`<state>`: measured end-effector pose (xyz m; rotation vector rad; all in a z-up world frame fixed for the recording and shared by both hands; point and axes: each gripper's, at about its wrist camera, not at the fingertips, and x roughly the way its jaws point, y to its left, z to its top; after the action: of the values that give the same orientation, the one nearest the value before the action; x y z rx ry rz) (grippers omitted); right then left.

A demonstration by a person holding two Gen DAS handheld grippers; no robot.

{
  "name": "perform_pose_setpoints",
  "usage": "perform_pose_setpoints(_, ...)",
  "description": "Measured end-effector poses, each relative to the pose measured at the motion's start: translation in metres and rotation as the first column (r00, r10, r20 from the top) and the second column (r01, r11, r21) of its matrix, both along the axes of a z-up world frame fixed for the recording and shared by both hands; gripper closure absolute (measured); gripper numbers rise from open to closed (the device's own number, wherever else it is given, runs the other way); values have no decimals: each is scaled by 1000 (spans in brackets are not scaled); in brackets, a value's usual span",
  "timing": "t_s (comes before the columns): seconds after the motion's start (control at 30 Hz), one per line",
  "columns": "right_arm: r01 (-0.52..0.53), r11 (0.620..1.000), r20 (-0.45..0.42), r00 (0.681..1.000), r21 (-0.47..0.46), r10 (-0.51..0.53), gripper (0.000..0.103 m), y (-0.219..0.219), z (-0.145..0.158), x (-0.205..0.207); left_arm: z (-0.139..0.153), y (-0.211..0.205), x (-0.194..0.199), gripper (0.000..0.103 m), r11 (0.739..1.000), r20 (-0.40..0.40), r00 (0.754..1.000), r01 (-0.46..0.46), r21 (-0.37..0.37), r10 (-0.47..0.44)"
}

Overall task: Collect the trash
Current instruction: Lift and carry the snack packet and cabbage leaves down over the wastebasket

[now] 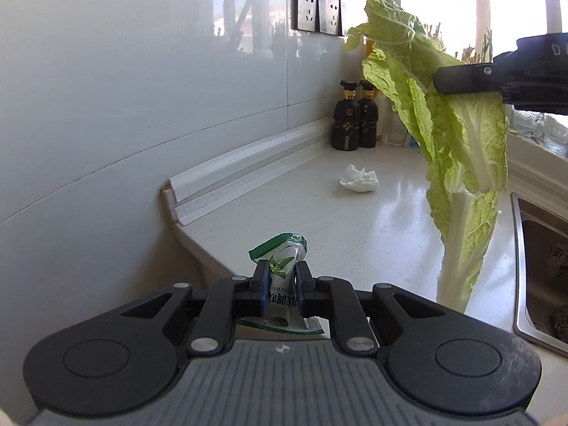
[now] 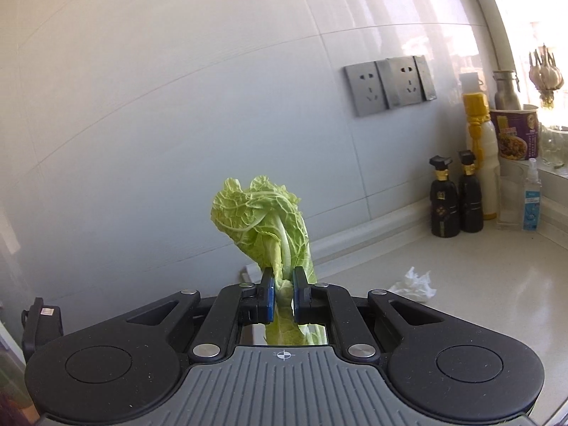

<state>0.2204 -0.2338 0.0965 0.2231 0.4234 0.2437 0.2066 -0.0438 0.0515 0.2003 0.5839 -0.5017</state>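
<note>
My left gripper (image 1: pixel 281 278) is shut on a crumpled green and white packet (image 1: pixel 282 261), held above the counter's near corner. My right gripper (image 2: pixel 283 284) is shut on a pale green cabbage leaf (image 2: pixel 264 214) whose top stands up past the pads. In the left wrist view that same cabbage leaf (image 1: pixel 458 149) hangs from the right gripper (image 1: pixel 440 81), its white stalk pointing down over the counter. A crumpled white tissue (image 1: pixel 359 179) lies on the white counter (image 1: pixel 319 213) beyond both grippers; the tissue (image 2: pixel 413 284) shows low right in the right wrist view too.
Two black bottles (image 1: pixel 355 120) stand in the far corner under grey wall sockets (image 1: pixel 317 10). A steel sink (image 1: pixel 539 259) opens at the right. More bottles, a noodle cup (image 2: pixel 516 135) and a spray bottle (image 2: pixel 531 198) crowd the window corner. A glossy white wall runs along the left.
</note>
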Motion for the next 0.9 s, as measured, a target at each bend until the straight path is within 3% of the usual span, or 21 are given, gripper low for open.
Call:
perform_pose_setpoints(0.27,-105,994,-12,994,-1,105,95,64,-9,1,-4,41,-20,89,998,-11,998,-70,5,70)
perform_pose_setpoints(0.47,-163,987,-47,985,5,163,95,105,-35,4,-18,71,-29,89,993,-42,992,-117,-6,116)
perform_pose_setpoints(0.9,-194,980,-218,955,51,201,95,150,-153,20,-100,104,-23,89,981,-164,969,-192,-21,186)
